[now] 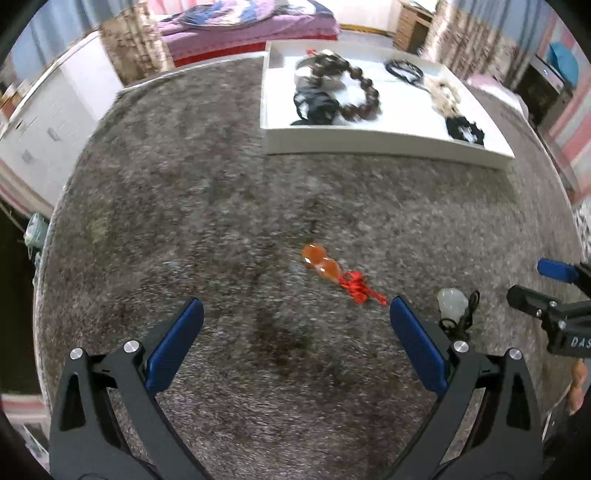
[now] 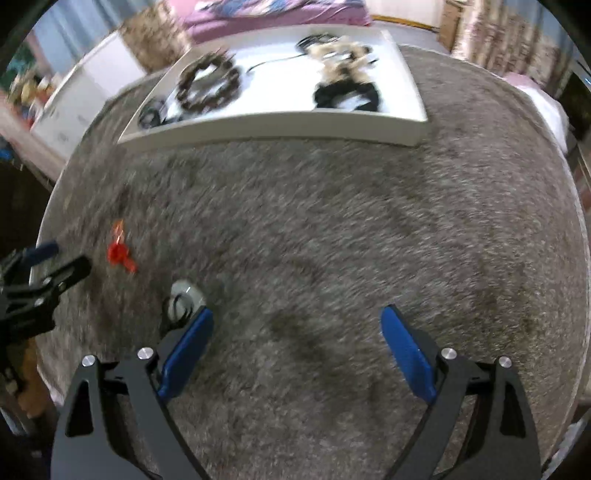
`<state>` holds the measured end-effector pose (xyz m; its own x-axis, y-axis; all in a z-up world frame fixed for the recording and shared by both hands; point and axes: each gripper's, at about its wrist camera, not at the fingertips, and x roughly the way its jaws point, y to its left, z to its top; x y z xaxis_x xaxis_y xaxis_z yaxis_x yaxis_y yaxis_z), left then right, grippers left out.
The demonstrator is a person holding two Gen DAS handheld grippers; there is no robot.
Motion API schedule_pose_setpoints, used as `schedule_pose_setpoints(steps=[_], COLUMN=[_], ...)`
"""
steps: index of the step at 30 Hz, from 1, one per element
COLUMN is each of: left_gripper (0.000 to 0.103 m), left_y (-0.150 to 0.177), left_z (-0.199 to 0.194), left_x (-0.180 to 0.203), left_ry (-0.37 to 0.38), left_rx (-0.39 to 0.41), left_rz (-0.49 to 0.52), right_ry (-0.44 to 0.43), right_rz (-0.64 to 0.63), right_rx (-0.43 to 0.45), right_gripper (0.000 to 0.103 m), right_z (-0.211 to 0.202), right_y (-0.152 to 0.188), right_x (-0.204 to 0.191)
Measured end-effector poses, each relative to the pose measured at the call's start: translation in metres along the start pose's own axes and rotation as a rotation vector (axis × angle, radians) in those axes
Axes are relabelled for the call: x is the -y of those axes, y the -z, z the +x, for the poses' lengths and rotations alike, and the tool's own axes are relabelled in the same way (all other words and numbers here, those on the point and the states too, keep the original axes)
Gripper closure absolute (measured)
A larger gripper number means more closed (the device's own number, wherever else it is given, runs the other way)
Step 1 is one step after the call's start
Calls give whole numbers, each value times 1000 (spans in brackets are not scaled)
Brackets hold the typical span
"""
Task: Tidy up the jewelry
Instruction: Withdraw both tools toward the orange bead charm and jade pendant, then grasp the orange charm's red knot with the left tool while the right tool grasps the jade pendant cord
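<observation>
An orange bead pendant with a red knotted cord point(image 1: 334, 271) lies on the grey carpet, just ahead of my left gripper point(image 1: 295, 314), which is open and empty. The same orange pendant point(image 2: 120, 249) shows at the left of the right wrist view. A pale white stone pendant on a black cord point(image 1: 452, 301) rests beside the left gripper's right finger. In the right wrist view that white pendant point(image 2: 183, 297) sits right at the left fingertip of my right gripper point(image 2: 297, 319), open with nothing between its fingers. A white tray point(image 1: 369, 142) holds a brown bead bracelet point(image 1: 354, 90).
The white tray point(image 2: 280, 127) at the far side also carries black cords, a cream beaded piece point(image 1: 445, 96) and a black-and-white piece point(image 1: 465, 129). The other gripper point(image 1: 554, 295) shows at the right edge. A bed point(image 1: 251, 26) and white cabinet point(image 1: 48, 107) lie beyond the carpet.
</observation>
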<state>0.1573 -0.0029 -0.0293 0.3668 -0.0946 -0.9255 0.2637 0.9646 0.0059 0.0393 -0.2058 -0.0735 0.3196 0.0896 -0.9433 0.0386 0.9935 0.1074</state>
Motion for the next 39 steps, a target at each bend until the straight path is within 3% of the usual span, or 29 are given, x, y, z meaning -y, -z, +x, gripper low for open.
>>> schedule_pose_setpoints(steps=[3, 4, 8, 11, 12, 13, 16, 39], left_gripper=[4, 7, 15, 33, 44, 49, 53, 53], left_y=[-2, -3, -5, -7, -7, -8, -7, -14], left_z=[5, 6, 8, 11, 14, 16, 20, 40], left_x=[5, 5, 6, 8, 8, 9, 12, 25], left_ry=[2, -3, 5, 12, 23, 31, 40, 42], left_rx=[-16, -17, -24, -29, -37, -48, -60, -81], left_rz=[25, 29, 38, 47, 47, 47, 57, 85], right_ry=[9, 10, -30, -40, -38, -40, -66, -120], right_rz=[-34, -48, -84, -116, -121, -120, -111, -145], right_rx=[-13, -17, -39, -55, -65, -73, -89, -112], right_gripper=[17, 23, 29, 50, 55, 59, 63, 63], right_z=[-4, -5, -6, -3, 0, 3, 7, 23], right_y=[-2, -3, -5, -5, -5, -4, -2, 0], right_x=[-8, -10, -23, -32, -34, -35, -38, -66])
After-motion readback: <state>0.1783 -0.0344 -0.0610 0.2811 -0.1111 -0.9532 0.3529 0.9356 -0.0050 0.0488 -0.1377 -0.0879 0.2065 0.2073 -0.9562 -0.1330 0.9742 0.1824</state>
